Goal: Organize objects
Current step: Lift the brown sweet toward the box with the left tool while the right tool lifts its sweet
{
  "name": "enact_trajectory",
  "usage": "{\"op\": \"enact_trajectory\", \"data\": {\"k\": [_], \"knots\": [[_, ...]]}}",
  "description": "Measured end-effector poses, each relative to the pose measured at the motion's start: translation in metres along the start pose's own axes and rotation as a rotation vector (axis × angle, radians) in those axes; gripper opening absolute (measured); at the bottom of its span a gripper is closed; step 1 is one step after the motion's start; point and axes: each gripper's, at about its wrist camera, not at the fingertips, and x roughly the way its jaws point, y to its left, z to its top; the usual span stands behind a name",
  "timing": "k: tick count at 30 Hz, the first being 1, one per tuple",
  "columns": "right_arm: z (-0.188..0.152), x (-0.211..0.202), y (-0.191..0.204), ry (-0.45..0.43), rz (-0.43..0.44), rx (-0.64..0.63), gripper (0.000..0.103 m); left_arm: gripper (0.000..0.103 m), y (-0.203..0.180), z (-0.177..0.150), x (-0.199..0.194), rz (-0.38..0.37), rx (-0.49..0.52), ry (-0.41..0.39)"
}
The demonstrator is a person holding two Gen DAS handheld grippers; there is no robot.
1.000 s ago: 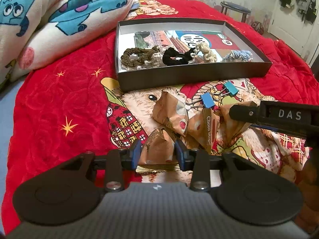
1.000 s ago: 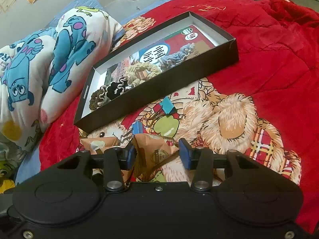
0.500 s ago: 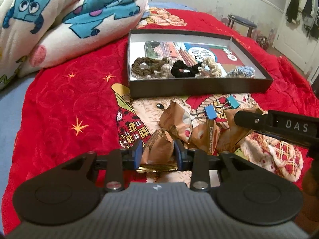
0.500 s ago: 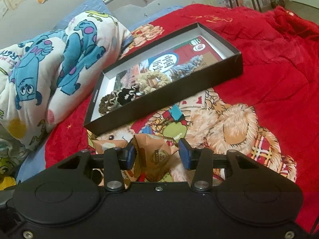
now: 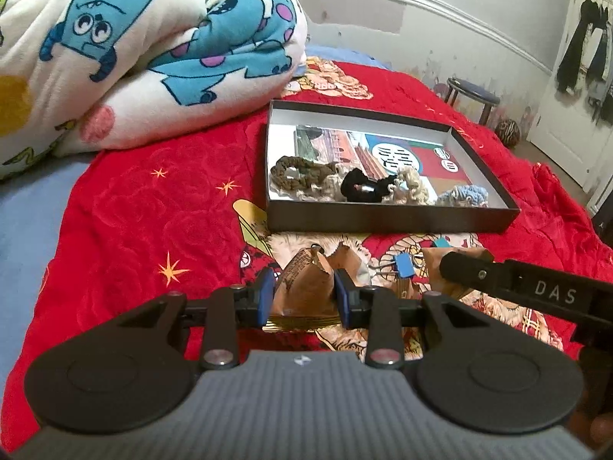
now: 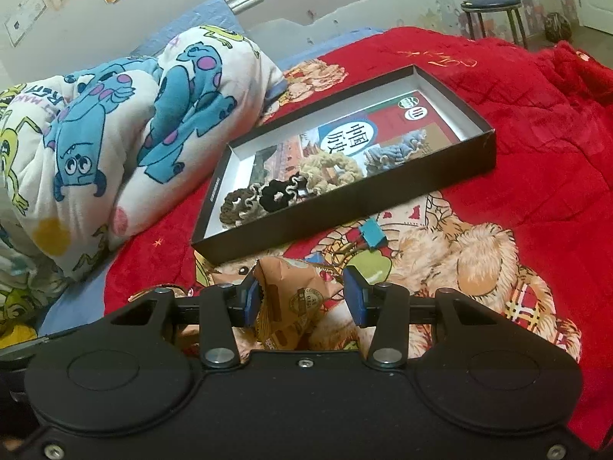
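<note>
The left gripper (image 5: 303,298) has its two blue pads pressed on both sides of a brown snack packet (image 5: 306,287), so it holds the packet tight. The right gripper (image 6: 302,299) also has a brown snack bag (image 6: 293,299) between its blue pads. The left pad touches the bag, but there is a gap at the right pad, so I cannot tell if the bag is squeezed. In the left view, the black side of the right gripper, marked DAS, pokes in at 3 o'clock. Just past the left gripper, more brown packets (image 5: 350,262) lie on the red bed cover (image 5: 126,222). A blue binder clip (image 5: 405,264) sits near them toward 1 o'clock. In the right view, a teal binder clip (image 6: 371,233) lies on the bed cover just in front of the box. At 12 o'clock, farther up the bed, is a flat black box (image 5: 383,222) with white inside walls. In it, along the near wall, lie a brown hair tie (image 5: 300,171), a black hair tie (image 5: 364,186), a cream hair tie (image 5: 412,188) and a blue hair tie (image 5: 465,196), all in a row. A big white blanket with blue monsters (image 5: 134,50) is piled at 10 o'clock. A small round stool (image 5: 473,94) stands by the wall at 1 o'clock.
</note>
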Motion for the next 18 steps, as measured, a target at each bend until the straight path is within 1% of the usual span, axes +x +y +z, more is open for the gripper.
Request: {"op": "enact_trajectory", "data": {"k": [12, 18], "knots": [[0.011, 0.004, 0.003, -0.009, 0.042, -0.015, 0.043, 0.038, -0.001, 0.002, -0.001, -0.002, -0.004, -0.032], [0.017, 0.006, 0.005, -0.010, 0.057, -0.035, 0.043, 0.037, -0.001, 0.007, -0.005, -0.008, -0.018, -0.066]]}}
